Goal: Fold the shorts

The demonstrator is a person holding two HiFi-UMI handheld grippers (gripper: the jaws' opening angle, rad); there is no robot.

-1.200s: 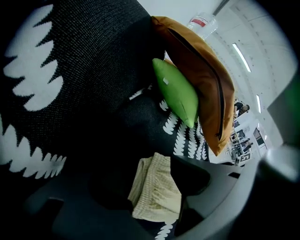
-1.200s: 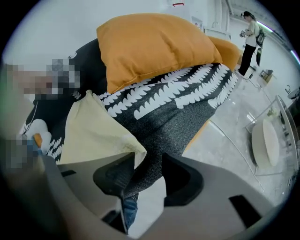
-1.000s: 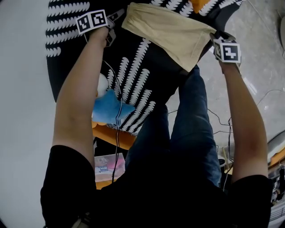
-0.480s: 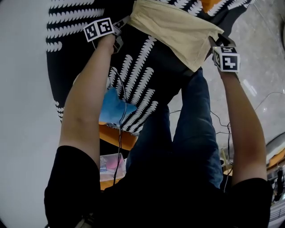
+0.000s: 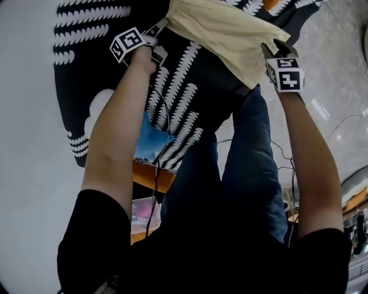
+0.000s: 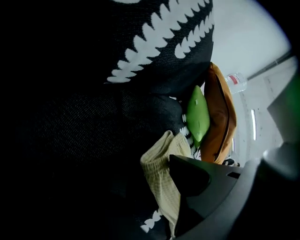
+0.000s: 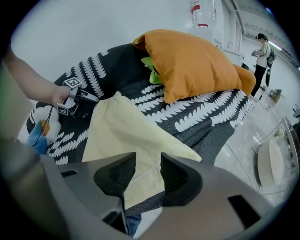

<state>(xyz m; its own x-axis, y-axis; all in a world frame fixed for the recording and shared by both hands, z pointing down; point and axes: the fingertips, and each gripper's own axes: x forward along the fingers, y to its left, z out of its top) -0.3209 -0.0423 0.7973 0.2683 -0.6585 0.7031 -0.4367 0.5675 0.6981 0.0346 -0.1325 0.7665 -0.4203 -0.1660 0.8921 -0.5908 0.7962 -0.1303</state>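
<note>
The pale yellow shorts [image 5: 224,34] lie spread on a black bedspread [image 5: 184,103] with a white pattern. My left gripper [image 5: 161,26] is at their left corner. In the left gripper view the bunched waistband [image 6: 166,183] is pressed against the one dark jaw that shows, so the gripper [image 6: 171,164] is shut on it. The right gripper view shows that left gripper [image 7: 86,97] at the shorts' [image 7: 126,136] far corner. My right gripper [image 5: 269,49] is at the right corner. Its jaws [image 7: 147,164] stand a little apart, the fabric's edge lying between them.
An orange pillow [image 7: 192,61] and a green one [image 6: 198,115] lie beyond the shorts. A blue plush toy [image 5: 150,140] sits beside the bedspread under my left arm. A plastic bottle [image 7: 202,11] stands behind the pillow. A person [image 7: 262,51] stands far off at right.
My left gripper has rolled and come lower in the head view, staying at the shorts' corner. My right gripper has slid a little to the left along the shorts' edge.
</note>
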